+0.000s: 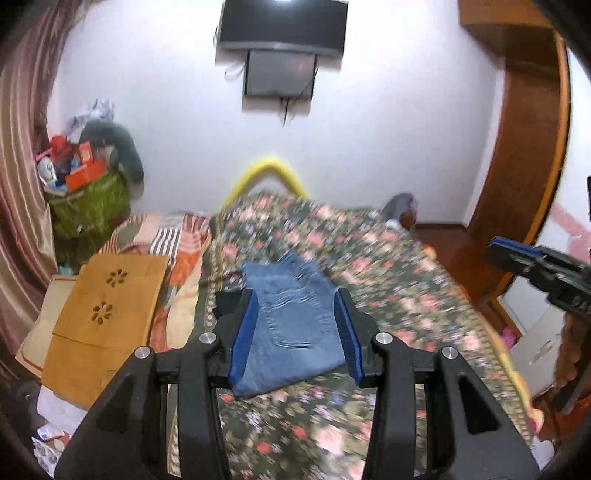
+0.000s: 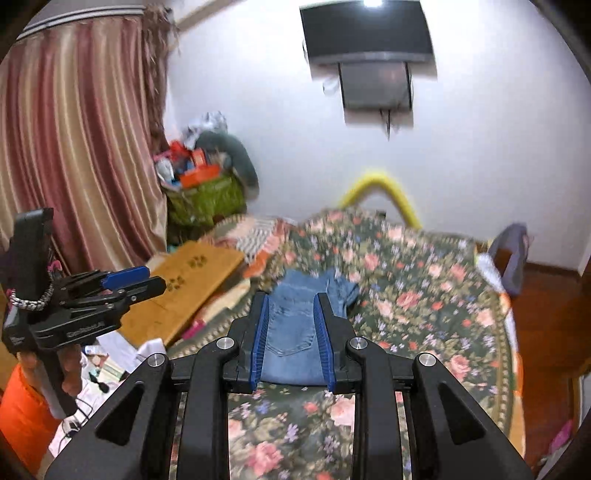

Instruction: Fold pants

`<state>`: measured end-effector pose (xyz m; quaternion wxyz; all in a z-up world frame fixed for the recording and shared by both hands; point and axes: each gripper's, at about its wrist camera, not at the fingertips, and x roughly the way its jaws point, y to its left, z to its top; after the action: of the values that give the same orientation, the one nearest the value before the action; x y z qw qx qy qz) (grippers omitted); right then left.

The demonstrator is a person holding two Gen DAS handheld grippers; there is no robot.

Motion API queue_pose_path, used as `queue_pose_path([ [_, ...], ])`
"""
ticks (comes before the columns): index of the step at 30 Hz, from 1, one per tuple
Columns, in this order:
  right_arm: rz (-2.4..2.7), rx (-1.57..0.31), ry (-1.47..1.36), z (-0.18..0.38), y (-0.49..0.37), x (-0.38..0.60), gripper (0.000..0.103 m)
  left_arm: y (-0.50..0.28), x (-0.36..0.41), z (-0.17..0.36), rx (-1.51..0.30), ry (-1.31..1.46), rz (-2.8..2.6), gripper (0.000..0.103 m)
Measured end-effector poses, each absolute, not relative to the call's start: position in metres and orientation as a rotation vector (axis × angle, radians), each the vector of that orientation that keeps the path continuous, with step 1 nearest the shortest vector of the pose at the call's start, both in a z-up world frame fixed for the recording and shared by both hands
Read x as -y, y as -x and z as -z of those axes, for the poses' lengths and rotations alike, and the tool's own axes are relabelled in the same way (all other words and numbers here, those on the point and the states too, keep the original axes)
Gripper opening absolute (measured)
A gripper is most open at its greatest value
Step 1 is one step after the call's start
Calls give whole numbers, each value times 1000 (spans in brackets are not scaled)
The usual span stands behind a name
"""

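— Denim, blue and faded: the folded blue denim pants (image 1: 291, 325) lie in a compact bundle on the bed with the dark floral bedspread (image 1: 388, 273), toward its left half, a back pocket facing up.

— And the two tools?

— Both are up off the bed and carry nothing. The left gripper (image 1: 293, 295) has its blue-padded fingers (image 1: 242, 343) spread, the pants showing through the gap far below. The right gripper (image 2: 291, 301) has its fingers (image 2: 260, 332) parted more narrowly, also with only air between them.

— What sits around the pants?

— Just left of the bed, a flat tan wooden board with flower-shaped cutouts (image 1: 107, 314) rests on striped orange and beige bedding (image 1: 173, 236). Farther left, in the corner, a green bag heaped with boxes and clothes (image 1: 88, 199) stands beside long pink striped curtains (image 2: 74, 147). A yellow curved tube (image 1: 267, 171) arches at the far end of the bed.

— On the wall?

— A dark wall-mounted screen (image 1: 282, 24) with a smaller grey box (image 1: 280, 75) under it. At the right stands a brown wooden wardrobe (image 1: 524, 129), with reddish wooden floor (image 1: 454, 251) below.

— Anything between the grippers and the pants?

— Nothing; the bedspread around the bundle is bare.
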<state>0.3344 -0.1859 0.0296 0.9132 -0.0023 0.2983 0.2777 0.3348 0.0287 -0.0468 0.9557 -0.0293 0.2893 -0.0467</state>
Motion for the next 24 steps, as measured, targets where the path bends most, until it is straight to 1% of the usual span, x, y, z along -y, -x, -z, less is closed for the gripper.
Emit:
queue_pose_path([
  [6,-556,-442,12,-68,-248,191,22,-241,-3,1,-417,17,83,42],
  [13,-568,-317,-52,-81,-178,199,22,-150,10,-23,-265,35,80,43],
  [14,-565,-307,-56,-82,-171,200,22,-143,11,-24,-253,36,76,44],
  [16,-560,-283,-56,-83,-160,199,23,-128,12,-26,-226,39,67,55],
  [17,-556,-274,-54,-84,-155,199,32,-120,13,-26,-209,41,62,58],
  [18,-552,-262,-53,-84,-150,199,40,-115,14,-26,-198,41,57,65],
  [19,-548,-251,-54,-84,-146,200,58,-109,14,-26,-189,39,52,74],
  [20,-540,-234,-55,-84,-142,200,68,-105,15,-26,-182,36,46,80],
  [21,-531,-221,-54,-84,-141,200,70,-102,15,-25,-175,33,39,93],
  [22,-523,-213,-50,-84,-140,200,72,-97,16,-25,-160,30,34,100],
  [24,-521,-213,-49,-86,-138,198,78,-91,17,-24,-145,28,31,102],
])
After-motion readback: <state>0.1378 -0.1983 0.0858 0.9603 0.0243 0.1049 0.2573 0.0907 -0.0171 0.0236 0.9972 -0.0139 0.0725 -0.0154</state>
